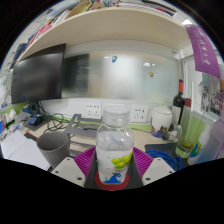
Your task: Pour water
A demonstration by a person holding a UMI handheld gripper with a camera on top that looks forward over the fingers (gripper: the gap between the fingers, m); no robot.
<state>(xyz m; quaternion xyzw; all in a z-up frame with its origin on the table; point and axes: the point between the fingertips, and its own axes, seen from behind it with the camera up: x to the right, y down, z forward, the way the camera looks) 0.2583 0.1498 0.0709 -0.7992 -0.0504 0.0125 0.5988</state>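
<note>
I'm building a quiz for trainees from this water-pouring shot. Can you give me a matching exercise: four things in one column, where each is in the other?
Things:
1. clear plastic bottle
2. grey cup
3. dark monitor
4. dark glass bottle

Places:
A. standing at the back wall, right of the wall sockets
B. between the tool's fingers
C. on the table, left of the fingers
D. rear left, above the desk

Pairs: 1-B, 2-C, 3-D, 4-A

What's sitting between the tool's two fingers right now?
In the gripper view, a clear plastic bottle with a yellow-green label stands between the tool's pink-padded fingers. A grey cup sits on the desk beside it, outside the fingers.
</note>
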